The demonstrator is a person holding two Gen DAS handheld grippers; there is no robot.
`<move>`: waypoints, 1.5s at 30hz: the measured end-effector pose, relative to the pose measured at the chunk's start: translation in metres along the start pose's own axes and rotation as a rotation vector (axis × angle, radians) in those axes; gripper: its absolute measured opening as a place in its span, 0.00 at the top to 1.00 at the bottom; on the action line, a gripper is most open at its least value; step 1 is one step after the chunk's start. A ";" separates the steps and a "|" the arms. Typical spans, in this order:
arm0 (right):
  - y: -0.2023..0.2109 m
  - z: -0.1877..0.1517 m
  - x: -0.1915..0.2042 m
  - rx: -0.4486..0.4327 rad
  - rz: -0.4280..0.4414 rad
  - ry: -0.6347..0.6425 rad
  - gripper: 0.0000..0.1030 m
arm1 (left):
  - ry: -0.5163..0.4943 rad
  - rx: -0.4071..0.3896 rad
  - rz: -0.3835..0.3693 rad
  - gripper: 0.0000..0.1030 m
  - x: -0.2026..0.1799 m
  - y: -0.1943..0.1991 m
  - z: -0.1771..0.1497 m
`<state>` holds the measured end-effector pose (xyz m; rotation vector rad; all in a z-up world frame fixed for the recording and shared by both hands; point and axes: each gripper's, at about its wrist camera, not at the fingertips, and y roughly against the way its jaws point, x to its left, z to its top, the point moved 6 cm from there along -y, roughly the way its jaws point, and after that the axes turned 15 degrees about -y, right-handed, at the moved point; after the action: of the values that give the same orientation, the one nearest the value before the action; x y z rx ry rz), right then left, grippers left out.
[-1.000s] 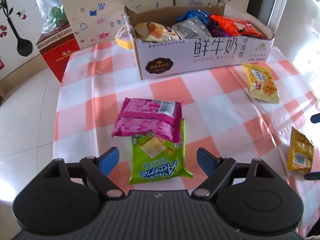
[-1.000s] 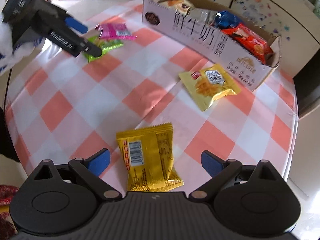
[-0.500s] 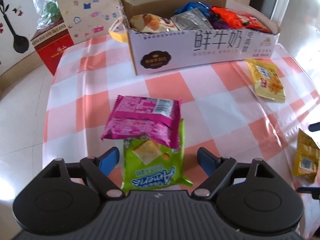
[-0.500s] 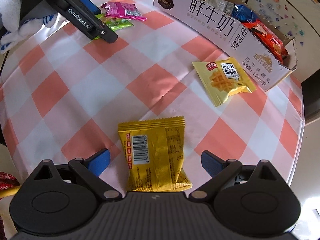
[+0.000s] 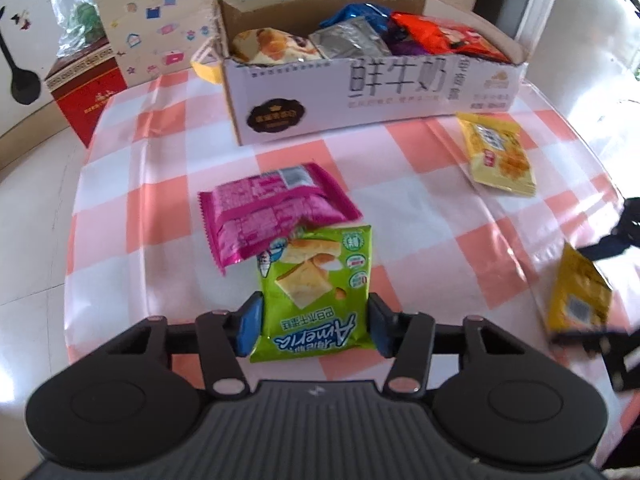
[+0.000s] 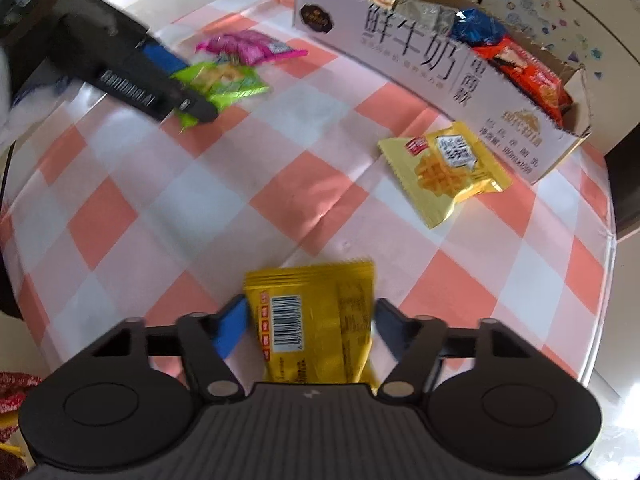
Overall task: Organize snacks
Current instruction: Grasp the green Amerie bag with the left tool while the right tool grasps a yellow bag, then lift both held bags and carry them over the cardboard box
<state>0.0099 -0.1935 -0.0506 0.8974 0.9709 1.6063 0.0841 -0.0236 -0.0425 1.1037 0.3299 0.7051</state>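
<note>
green snack packet (image 5: 316, 292) pinched between closing left gripper (image 5: 313, 325) fingers (image 5: 247, 322)

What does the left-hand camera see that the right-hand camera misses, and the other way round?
Only the left wrist view shows the red gift box and the plastic bag on it.

Only the right wrist view shows the barcode side of the yellow packet head-on between the closing right gripper.

Both show the green packet, the pink packet, the waffle packet, the cardboard box and the checked tablecloth.
</note>
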 end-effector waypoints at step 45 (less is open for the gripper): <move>0.069 0.082 -0.041 -0.363 0.002 -0.269 0.35 | -0.048 -0.255 0.072 0.50 -0.020 0.079 0.051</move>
<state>0.0671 -0.2311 0.0413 0.8318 0.4724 1.5498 0.0706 -0.0513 0.0489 0.8913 0.1540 0.7610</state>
